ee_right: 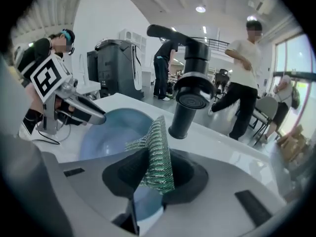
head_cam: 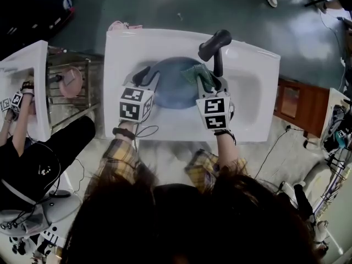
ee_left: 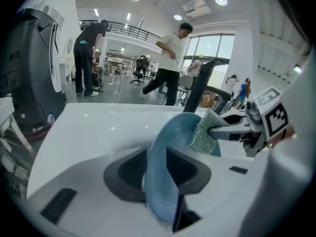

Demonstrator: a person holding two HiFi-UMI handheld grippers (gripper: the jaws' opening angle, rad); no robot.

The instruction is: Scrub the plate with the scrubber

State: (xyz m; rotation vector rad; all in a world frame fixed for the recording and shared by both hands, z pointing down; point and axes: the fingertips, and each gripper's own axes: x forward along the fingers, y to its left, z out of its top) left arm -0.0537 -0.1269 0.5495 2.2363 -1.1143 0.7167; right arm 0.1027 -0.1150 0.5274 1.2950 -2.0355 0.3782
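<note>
A white sink (head_cam: 253,100) with a black faucet (head_cam: 215,43) stands on a grey-green floor (head_cam: 165,4) in a bright hall. The left gripper (head_cam: 146,77) has its fingers clenched on the blue plate (head_cam: 175,92), tilted over the basin. The right gripper (head_cam: 210,81) pinches the green scrubber (head_cam: 199,75) at the plate's edge.

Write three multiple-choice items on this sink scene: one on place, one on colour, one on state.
1. Where is the blue plate?
A. over the sink basin
B. on the floor
C. on a chair

2. What colour is the scrubber?
A. red
B. green
C. white

3. The right tongs are:
A. open and empty
B. shut on the scrubber
C. shut on a cup

1 A: the head view shows it inside the white basin's outline.
2 B: its mesh is green in the right gripper view.
3 B: the mesh is pinched between their jaws.
</note>
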